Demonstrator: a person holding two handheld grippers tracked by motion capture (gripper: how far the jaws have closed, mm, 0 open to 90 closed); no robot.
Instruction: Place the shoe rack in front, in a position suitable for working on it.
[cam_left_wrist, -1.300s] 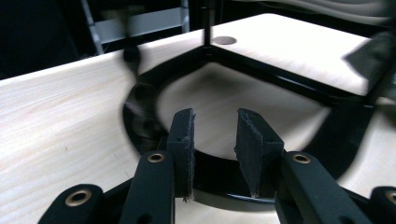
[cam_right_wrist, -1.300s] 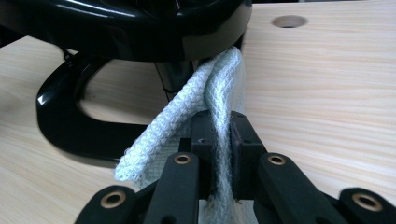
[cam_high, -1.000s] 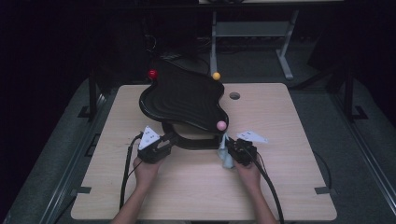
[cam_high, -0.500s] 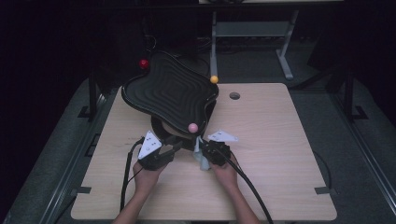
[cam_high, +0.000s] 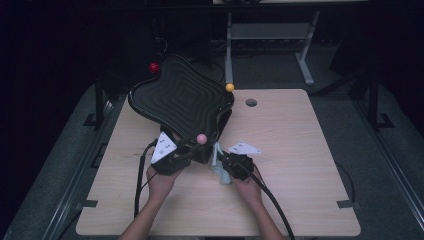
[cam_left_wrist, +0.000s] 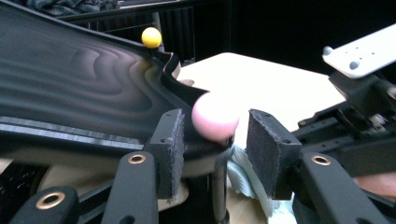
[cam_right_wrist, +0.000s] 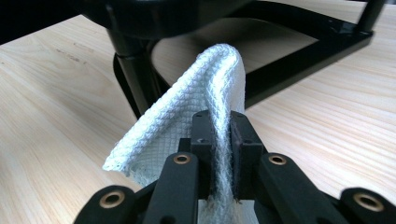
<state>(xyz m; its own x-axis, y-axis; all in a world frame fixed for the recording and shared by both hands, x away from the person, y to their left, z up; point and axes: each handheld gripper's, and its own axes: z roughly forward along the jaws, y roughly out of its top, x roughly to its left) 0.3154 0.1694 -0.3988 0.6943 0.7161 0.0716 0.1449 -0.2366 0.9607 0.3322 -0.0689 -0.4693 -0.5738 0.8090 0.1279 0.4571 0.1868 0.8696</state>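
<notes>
A black wavy board sits tilted on a black stand, with a red ball, a yellow ball and a pink ball at its corners. My left gripper is at the near corner. Its jaws have just been opening, and the pink ball lies between the pads without being pressed. My right gripper is shut on a folded white waffle cloth, held upright beside the stand's post. In the high view this cloth hangs at the right gripper.
The wooden table has a round cable hole at the back. A grey desk frame stands behind it in the dark. Cables trail from both grippers toward the front edge.
The board has swung to the left and its pink corner has come nearer the front. Both hands have shifted left with it. The left jaws stand wider apart.
</notes>
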